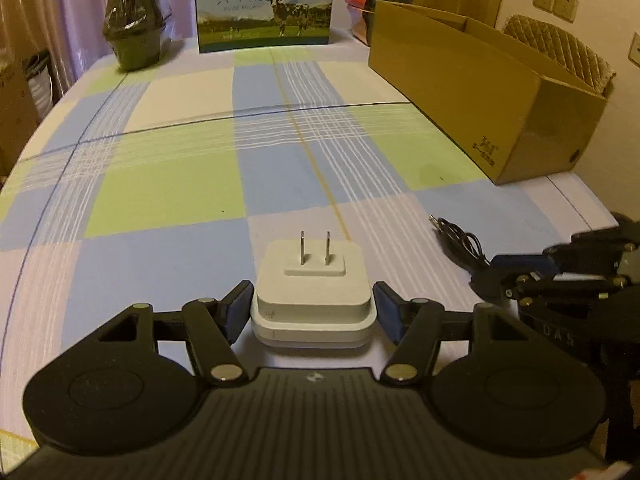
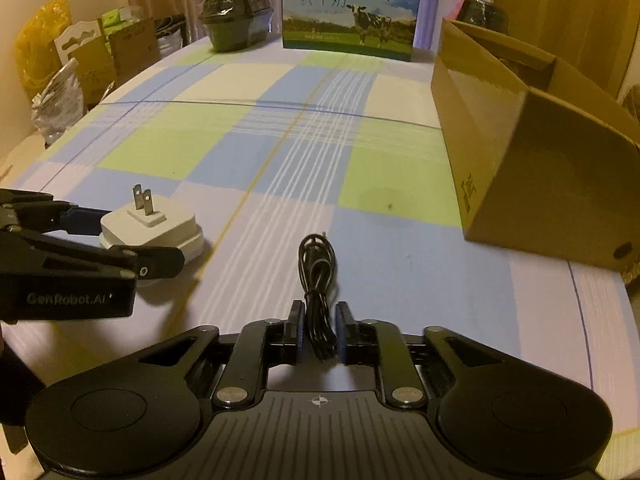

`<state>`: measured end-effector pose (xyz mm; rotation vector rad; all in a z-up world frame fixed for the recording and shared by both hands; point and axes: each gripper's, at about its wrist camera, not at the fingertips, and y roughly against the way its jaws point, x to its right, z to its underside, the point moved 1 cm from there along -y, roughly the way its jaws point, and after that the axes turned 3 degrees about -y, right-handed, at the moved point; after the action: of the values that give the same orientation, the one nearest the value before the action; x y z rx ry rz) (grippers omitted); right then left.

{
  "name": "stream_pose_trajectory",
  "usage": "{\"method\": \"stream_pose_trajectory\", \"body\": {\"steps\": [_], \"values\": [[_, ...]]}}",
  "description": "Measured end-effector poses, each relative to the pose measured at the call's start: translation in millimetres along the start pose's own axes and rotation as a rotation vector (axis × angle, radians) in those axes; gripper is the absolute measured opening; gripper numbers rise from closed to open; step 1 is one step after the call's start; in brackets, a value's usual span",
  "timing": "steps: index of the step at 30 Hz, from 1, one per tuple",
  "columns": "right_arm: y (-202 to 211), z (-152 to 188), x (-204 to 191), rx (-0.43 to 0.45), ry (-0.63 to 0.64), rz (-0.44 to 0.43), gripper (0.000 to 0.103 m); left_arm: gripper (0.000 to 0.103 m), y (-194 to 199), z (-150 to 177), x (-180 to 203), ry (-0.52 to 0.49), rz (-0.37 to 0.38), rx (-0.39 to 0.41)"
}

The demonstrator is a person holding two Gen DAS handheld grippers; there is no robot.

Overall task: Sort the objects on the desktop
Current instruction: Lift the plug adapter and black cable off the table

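Note:
A white plug charger [image 1: 312, 292] lies on the checked tablecloth with its two prongs pointing up. My left gripper [image 1: 313, 308] has a blue pad against each side of it; in the right wrist view the charger [image 2: 160, 228] sits between the left gripper's [image 2: 136, 240] fingers. A coiled black cable [image 2: 318, 272] lies lengthwise between my right gripper's [image 2: 318, 320] pads, which are pressed close on it. In the left wrist view the cable [image 1: 460, 240] runs into the right gripper [image 1: 490, 276] at the right edge.
An open brown cardboard box [image 2: 540, 160] stands along the table's right side. At the far edge stand a milk carton box [image 2: 352, 12] and a dark wrapped pot [image 2: 236, 16]. Bags and boxes [image 2: 80, 60] sit beyond the table's left edge.

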<state>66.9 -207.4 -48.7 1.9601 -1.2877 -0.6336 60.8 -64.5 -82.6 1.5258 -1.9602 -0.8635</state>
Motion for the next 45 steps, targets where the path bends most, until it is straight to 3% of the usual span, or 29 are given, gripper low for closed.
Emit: {"method": "stream_pose_trajectory", "body": {"steps": [3, 5, 18, 45], "values": [[2.9, -0.2, 0.1, 0.023, 0.000, 0.003, 0.042, 0.060, 2.1, 2.0, 0.3, 0.000, -0.010, 0.006], [1.3, -1.1, -1.3, 0.027, 0.010, -0.005, 0.043, 0.061, 3.3, 3.2, 0.9, -0.008, -0.015, 0.012], [-5.5, 0.3, 1.1, 0.030, 0.023, -0.020, 0.043, 0.061, -5.4, 8.7, 4.7, -0.056, -0.031, 0.007], [-22.6, -10.8, -1.9, 0.062, 0.024, -0.047, 0.043, 0.060, -8.2, 11.9, 4.8, -0.041, -0.020, -0.001]]}}
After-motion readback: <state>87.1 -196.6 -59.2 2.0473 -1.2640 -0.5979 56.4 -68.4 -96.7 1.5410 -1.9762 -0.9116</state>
